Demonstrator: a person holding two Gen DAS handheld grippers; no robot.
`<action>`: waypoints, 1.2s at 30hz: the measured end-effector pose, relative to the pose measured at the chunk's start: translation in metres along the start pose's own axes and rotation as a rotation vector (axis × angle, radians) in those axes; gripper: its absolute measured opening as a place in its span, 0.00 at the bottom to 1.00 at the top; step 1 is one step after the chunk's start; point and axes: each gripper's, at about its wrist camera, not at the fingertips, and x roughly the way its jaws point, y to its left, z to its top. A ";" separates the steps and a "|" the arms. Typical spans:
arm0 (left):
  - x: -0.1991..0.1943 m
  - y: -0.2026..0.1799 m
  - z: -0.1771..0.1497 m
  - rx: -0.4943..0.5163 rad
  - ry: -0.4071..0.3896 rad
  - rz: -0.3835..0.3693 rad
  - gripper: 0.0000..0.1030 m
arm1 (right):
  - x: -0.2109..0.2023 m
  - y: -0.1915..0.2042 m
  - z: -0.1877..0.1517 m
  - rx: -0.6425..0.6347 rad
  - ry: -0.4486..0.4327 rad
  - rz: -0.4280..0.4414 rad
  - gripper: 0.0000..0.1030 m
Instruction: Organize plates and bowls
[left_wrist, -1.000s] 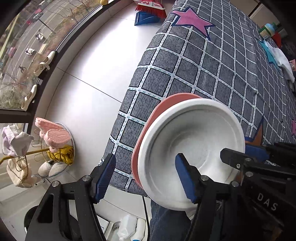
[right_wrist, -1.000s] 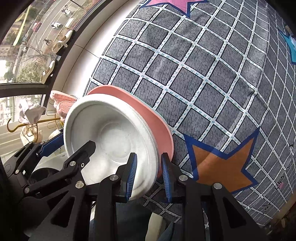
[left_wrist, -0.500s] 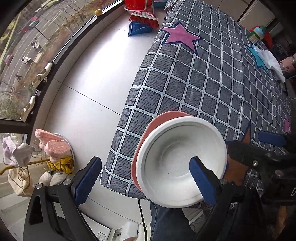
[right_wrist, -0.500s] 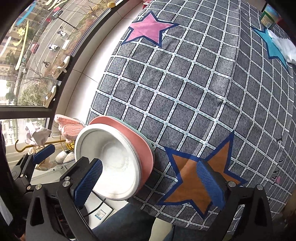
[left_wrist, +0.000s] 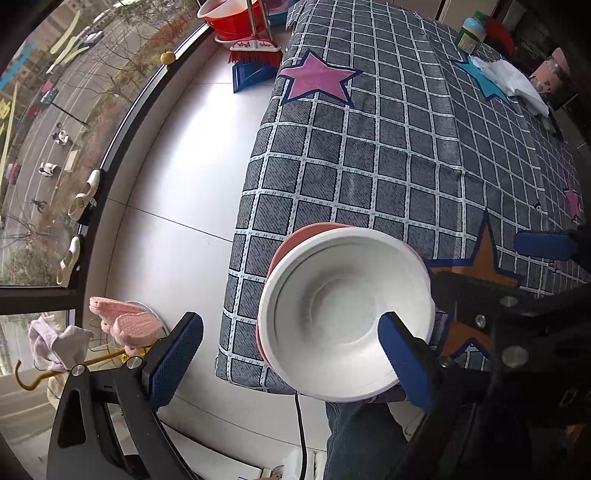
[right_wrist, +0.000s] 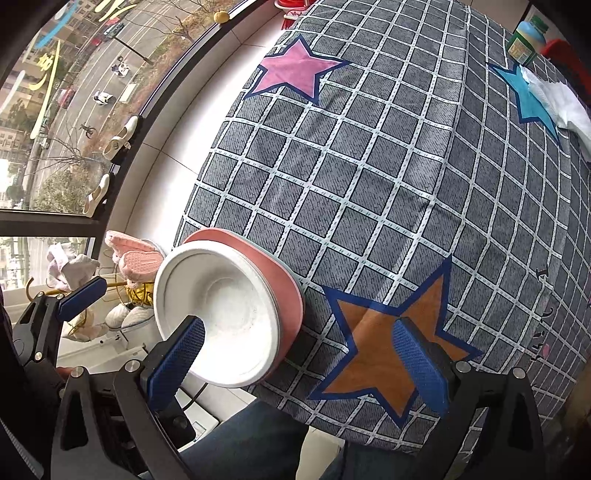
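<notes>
A white bowl (left_wrist: 343, 314) sits nested in a pink plate (left_wrist: 295, 240) at the near left corner of the table (left_wrist: 388, 155), which is covered with a grey checked cloth with stars. My left gripper (left_wrist: 291, 360) hangs open above the stack; one blue pad overlaps the bowl's rim in the picture and the other hangs over the floor. In the right wrist view the white bowl (right_wrist: 218, 317) and pink plate (right_wrist: 284, 291) lie at lower left. My right gripper (right_wrist: 299, 365) is open above the plate's right edge and an orange star (right_wrist: 384, 350). Neither gripper holds anything.
A bottle (left_wrist: 471, 33) and a white cloth (left_wrist: 513, 83) lie at the table's far right. On the floor are a red basin with a broom (left_wrist: 255, 48) and a rack with pink slippers (left_wrist: 125, 325). A person's jeans leg (left_wrist: 362, 435) is below the table edge.
The right gripper let go of the rims of the stacked bowl and plate and opened wide. The left gripper opened wider. Both have risen away from the stack, which stays on the table.
</notes>
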 end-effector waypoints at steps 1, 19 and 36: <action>0.000 -0.001 0.000 0.002 0.001 0.003 0.94 | 0.001 0.001 -0.001 0.000 0.005 -0.001 0.99; 0.000 -0.013 0.001 0.049 0.011 0.011 0.94 | 0.007 -0.001 -0.001 0.012 0.031 -0.012 0.99; 0.001 -0.014 0.001 0.053 0.020 0.016 0.94 | 0.011 -0.004 -0.004 0.025 0.051 -0.006 0.99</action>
